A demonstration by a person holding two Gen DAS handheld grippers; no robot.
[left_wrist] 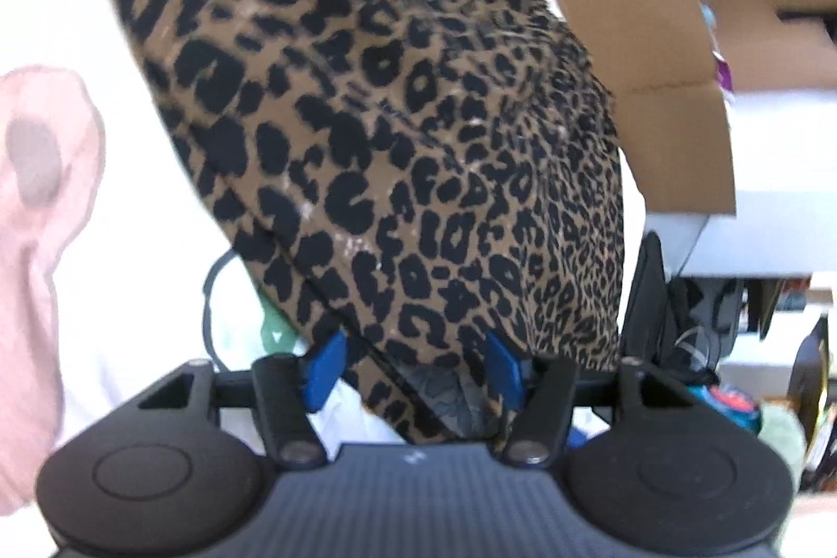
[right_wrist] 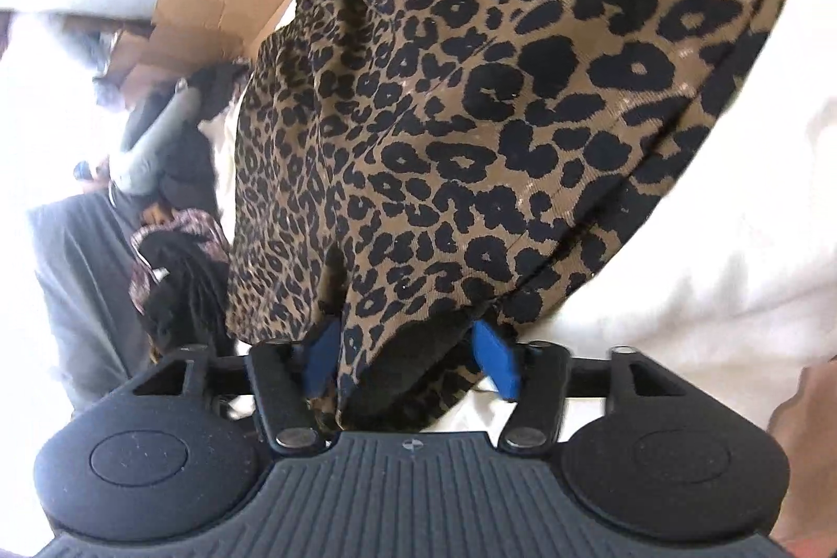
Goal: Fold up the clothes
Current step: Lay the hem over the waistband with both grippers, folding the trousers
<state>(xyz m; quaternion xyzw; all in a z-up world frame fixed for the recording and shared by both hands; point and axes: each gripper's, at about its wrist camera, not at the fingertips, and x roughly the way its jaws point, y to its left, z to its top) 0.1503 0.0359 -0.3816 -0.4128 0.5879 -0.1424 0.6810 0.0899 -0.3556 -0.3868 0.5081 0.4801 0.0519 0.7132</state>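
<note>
White bedding or a white cloth-covered surface [left_wrist: 136,244] is spreading under everything, with cardboard boxes [left_wrist: 654,35] and household clutter crowding the far side, so we are working in a tight patch. We are laying a leopard-print garment [left_wrist: 397,129] down on that white surface, and both views are showing it running away from us as one long folded panel, its near end bunched right at the tools. Our left gripper [left_wrist: 416,367] is standing with its jaws well apart, the blue pads [left_wrist: 327,367] flanking the near corner of the cloth without pinching it; our right gripper [right_wrist: 413,362] is doing the same at the other corner, its pads [right_wrist: 494,362] clear of the fabric that is sagging between them. We judge this to be the release at the end of a fold, so we are aiming to back both tools straight out along the cloth rather than lifting, because a raised pad could snag the hem and drag the top layer askew. A pink item [left_wrist: 36,218] is lying to the left, and we are steering clear of it. Before the next fold we are wanting the edges aligned and the near end flattened, since it is looking rumpled there.
</note>
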